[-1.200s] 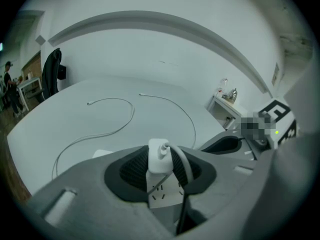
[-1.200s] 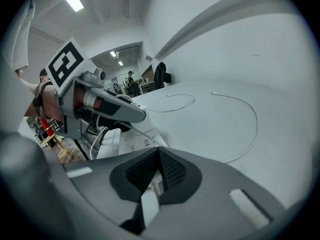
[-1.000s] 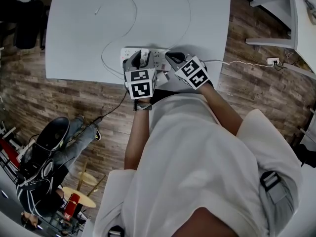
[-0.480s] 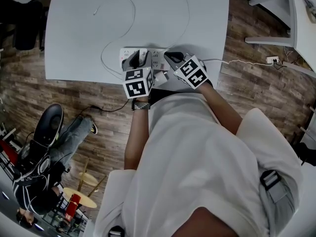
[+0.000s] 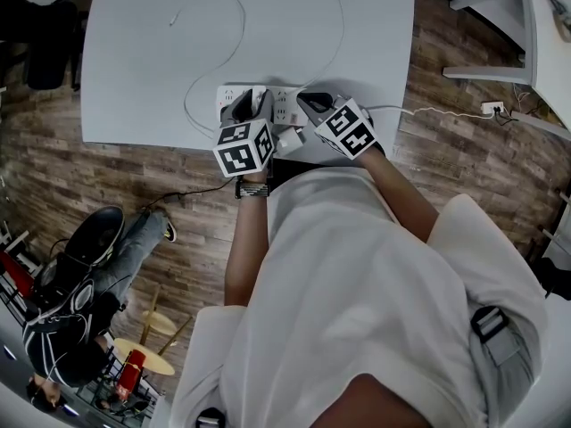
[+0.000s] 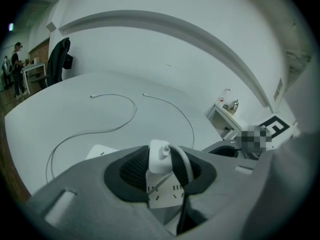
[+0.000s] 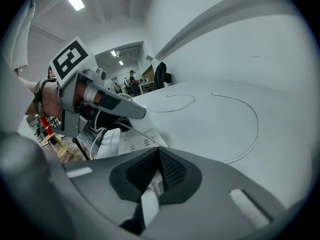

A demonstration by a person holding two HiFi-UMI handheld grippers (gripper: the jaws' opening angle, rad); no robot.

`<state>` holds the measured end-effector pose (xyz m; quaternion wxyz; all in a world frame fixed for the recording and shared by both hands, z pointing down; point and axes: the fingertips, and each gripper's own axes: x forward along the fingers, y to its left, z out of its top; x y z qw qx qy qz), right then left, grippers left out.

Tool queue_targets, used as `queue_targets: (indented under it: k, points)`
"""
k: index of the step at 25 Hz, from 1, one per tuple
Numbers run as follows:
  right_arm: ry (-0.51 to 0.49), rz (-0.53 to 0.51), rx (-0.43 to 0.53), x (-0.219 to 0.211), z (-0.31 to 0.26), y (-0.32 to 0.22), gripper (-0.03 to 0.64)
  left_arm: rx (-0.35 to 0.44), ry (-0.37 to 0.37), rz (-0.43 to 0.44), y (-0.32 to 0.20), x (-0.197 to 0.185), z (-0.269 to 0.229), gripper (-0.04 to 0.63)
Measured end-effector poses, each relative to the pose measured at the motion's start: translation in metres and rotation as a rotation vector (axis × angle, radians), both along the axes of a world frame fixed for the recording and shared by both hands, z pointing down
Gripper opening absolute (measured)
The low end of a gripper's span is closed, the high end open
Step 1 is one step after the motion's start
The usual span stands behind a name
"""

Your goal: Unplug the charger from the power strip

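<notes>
A white power strip [image 5: 284, 105] lies near the front edge of the white table [image 5: 161, 43]. In the left gripper view a white charger [image 6: 159, 154] stands plugged into the power strip [image 6: 165, 195], its cable arching off to the right. My left gripper [image 6: 160, 160] is shut on the charger, one dark pad on each side. My right gripper [image 7: 159, 160] is at the strip's right end with its pads together. A white piece shows in the gap beneath them; I cannot tell whether it is pinched. From there the left gripper [image 7: 125, 109] shows over the strip [image 7: 132, 141].
Loose white cables [image 5: 239, 25] curl across the table behind the strip. The table's front edge runs just below both grippers. Another white table [image 5: 535, 25] and a floor socket [image 5: 492, 110] are at the right. A seated person [image 5: 80, 275] is at the lower left.
My left gripper has rolled, its marker cube tilting leftward, without leaving the charger. The right gripper has kept still. The seated person's legs have shifted.
</notes>
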<state>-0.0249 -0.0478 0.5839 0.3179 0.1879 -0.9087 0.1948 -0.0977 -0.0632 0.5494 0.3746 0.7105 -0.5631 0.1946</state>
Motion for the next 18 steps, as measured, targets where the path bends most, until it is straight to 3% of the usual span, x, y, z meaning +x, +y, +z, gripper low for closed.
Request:
queue_targets:
  k: [5,11,18]
  points:
    - [-0.001,0.002,-0.001,-0.0026,0.0004,-0.0007,0.002,0.001,-0.063,0.023,-0.0017,-0.0015,0.0007,0.147]
    - [0.004,0.001,0.004,-0.0012,-0.0009,-0.0013,0.002,-0.019,-0.205,0.078,-0.0022,0.0013,0.0066,0.146]
    - [-0.003,0.001,0.008,-0.0023,-0.0015,-0.0014,0.002,-0.020,-0.230,0.094,-0.0039,0.0017,0.0072,0.147]
